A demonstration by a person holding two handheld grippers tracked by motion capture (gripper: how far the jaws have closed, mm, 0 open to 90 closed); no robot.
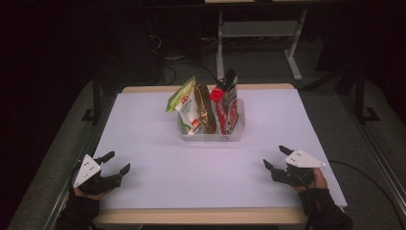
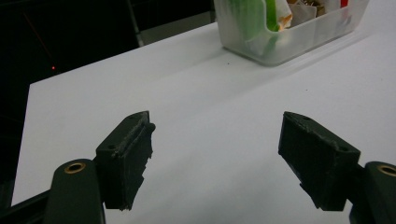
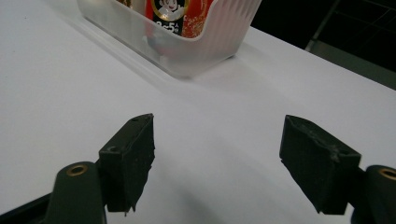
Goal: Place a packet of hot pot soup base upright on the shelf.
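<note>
Near edge, lower left of the high view: the left gripper (image 1: 118, 162) is resting low over the desk (image 1: 158, 143), jaws standing wide apart with nothing between them. Lower right of the same view: the right gripper (image 1: 276, 157) is sitting the same way, jaws spread and empty, angled toward the middle.

Between the grippers and the goods the white surface is lying bare.

Farther off, at upper centre of the high view, a clear plastic bin (image 1: 210, 137) is holding three snack packets upright and packed against one another: a green packet (image 1: 184, 103) at left, a brown packet (image 1: 205, 108) in the middle, a red packet (image 1: 227, 103) at right, tops poking above the rim.

Risks, as judged:
- The bin is looking light. A one-sided pull on a packet is likely dragging or tipping it unless the other gripper is bracing the wall.
- The packets are crowding each other, so jaws closing on one top edge are liable to be catching its neighbour too.
- Glossy film is probably slipping in a shallow pinch.
- Both grippers converging on the narrow bin could be colliding.
</note>
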